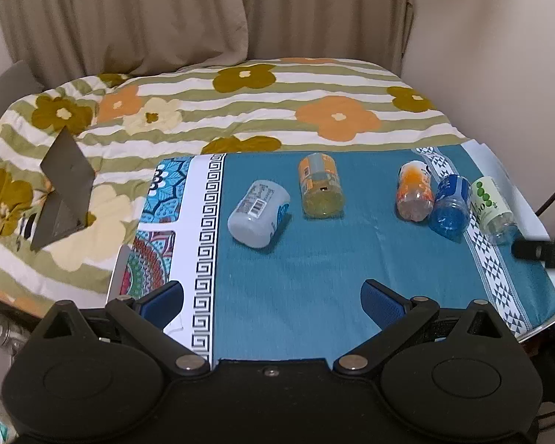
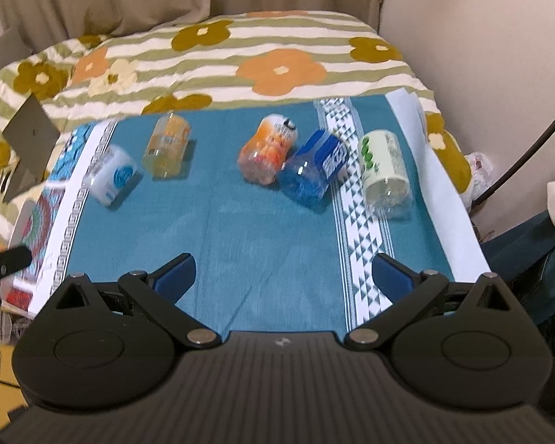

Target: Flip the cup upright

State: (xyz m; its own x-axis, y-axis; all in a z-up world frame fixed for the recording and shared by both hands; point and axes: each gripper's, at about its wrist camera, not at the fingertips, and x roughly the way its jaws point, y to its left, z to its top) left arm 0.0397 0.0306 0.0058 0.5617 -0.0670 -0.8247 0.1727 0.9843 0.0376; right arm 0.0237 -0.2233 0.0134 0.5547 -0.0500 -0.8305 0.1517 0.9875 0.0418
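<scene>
Several plastic cups lie on their sides on a teal cloth (image 1: pixel 314 277) (image 2: pixel 262 251). From left to right they are a white cup (image 1: pixel 259 214) (image 2: pixel 111 175), a yellow-orange cup (image 1: pixel 320 185) (image 2: pixel 167 146), an orange cup (image 1: pixel 415 190) (image 2: pixel 268 151), a blue cup (image 1: pixel 451 203) (image 2: pixel 312 168) and a pale green cup (image 1: pixel 494 203) (image 2: pixel 384 172). The orange and blue cups touch. My left gripper (image 1: pixel 272 301) hangs open in front of the white and yellow cups, holding nothing. My right gripper (image 2: pixel 283 277) is open too, short of the orange and blue cups.
The cloth covers a table set against a bed with a flowered striped quilt (image 1: pixel 240 111) (image 2: pixel 240 55). A grey folded stand (image 1: pixel 64 192) (image 2: pixel 29 148) sits on the quilt at left. A curtain and wall stand behind. A black cable (image 2: pixel 518 155) runs at right.
</scene>
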